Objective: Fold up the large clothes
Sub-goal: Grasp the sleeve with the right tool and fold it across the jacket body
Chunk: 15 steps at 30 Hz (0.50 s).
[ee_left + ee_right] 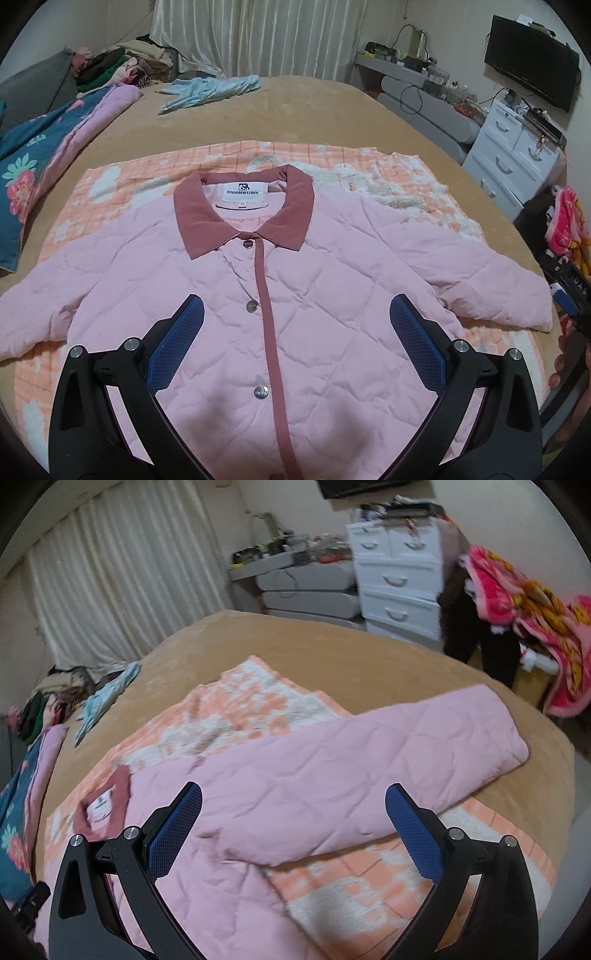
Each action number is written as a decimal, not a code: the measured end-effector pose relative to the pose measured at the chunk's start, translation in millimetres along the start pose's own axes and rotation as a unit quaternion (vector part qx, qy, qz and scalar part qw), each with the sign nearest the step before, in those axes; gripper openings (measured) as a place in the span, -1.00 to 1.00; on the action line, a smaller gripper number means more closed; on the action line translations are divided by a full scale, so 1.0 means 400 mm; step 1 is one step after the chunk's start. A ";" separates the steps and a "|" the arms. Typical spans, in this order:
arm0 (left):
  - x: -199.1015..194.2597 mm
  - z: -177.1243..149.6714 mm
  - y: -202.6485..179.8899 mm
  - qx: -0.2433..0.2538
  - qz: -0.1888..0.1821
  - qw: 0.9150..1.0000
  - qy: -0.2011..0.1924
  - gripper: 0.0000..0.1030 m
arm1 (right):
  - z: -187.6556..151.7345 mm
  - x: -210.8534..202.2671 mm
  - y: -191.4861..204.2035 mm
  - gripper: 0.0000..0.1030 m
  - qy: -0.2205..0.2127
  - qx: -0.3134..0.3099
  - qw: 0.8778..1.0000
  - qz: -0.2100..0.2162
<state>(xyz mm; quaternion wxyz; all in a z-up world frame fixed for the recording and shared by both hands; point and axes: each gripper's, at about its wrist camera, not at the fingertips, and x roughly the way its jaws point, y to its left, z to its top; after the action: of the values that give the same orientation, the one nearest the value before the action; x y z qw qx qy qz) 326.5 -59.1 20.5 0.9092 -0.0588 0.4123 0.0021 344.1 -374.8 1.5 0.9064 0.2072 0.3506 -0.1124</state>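
Observation:
A pink quilted jacket with a dusty-red collar and snap buttons lies face up, spread flat on an orange-and-white checked blanket on the bed. My left gripper hovers open above its chest, nothing between the blue pads. In the right wrist view the jacket's right sleeve stretches out toward the bed edge. My right gripper hangs open over the sleeve and shoulder, holding nothing. At the right edge of the left wrist view, part of the right gripper's body and a hand show.
A tan bedcover spreads beyond the blanket. A light-blue garment lies at the far end, a floral quilt on the left. White drawers and a pink-draped chair stand right of the bed.

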 end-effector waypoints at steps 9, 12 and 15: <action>0.078 -0.018 -0.044 0.014 0.007 1.000 0.024 0.84 | 0.002 0.096 -0.130 0.92 0.023 0.057 0.997 -0.044; 0.102 -0.023 -0.062 0.019 0.007 0.999 0.032 0.84 | 0.003 0.118 -0.175 0.92 0.030 0.081 0.995 -0.055; 0.119 -0.027 -0.078 0.024 0.010 0.999 0.035 0.84 | 0.004 0.136 -0.224 0.92 0.036 0.106 0.992 -0.064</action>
<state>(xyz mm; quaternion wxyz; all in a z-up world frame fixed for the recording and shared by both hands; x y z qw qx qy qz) 351.6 -93.4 -19.2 0.8952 -0.0325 0.4445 -0.0010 353.6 -458.2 -61.1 0.8571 0.2831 0.3816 -0.1990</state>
